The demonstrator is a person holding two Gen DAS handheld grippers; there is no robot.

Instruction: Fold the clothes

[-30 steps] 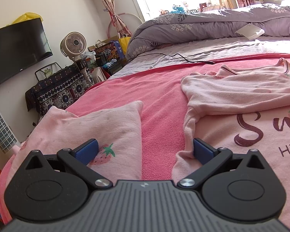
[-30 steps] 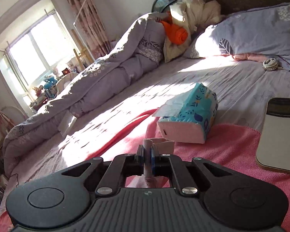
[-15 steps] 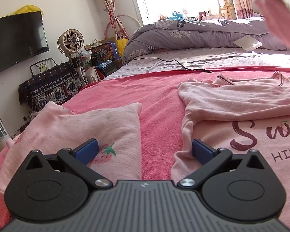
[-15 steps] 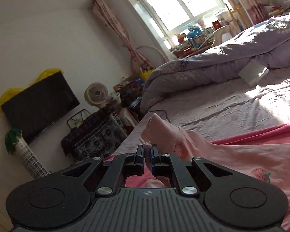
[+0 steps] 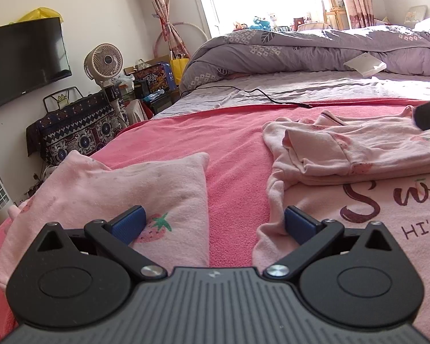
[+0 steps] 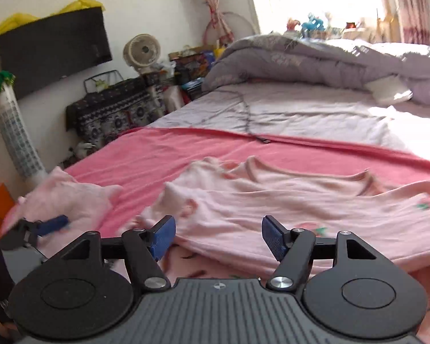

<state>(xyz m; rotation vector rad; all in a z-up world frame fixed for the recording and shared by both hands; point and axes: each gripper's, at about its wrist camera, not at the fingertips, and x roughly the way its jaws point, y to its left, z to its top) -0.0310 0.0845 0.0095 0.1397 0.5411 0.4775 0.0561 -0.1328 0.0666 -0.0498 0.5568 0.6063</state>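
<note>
A pale pink shirt (image 5: 372, 200) with dark lettering lies on the pink blanket (image 5: 235, 149), with one sleeve (image 5: 358, 154) folded across its upper part. It also shows in the right wrist view (image 6: 286, 200). A folded pink garment (image 5: 123, 186) with a strawberry print lies to the left. My left gripper (image 5: 213, 220) is open and empty, low over the blanket between the two garments. My right gripper (image 6: 218, 233) is open and empty just above the folded sleeve. The left gripper also shows at the left edge of the right wrist view (image 6: 43, 226).
A rumpled purple duvet (image 5: 301, 51) and a white booklet (image 5: 364, 64) lie at the far side of the bed. A black cable (image 5: 258, 91) runs over the grey sheet. A fan (image 5: 103, 63), a TV (image 5: 23, 60) and a cluttered cabinet (image 5: 77, 129) stand left of the bed.
My right gripper carried the sleeve across the shirt, laid it down and opened. My left gripper stayed open in the same place.
</note>
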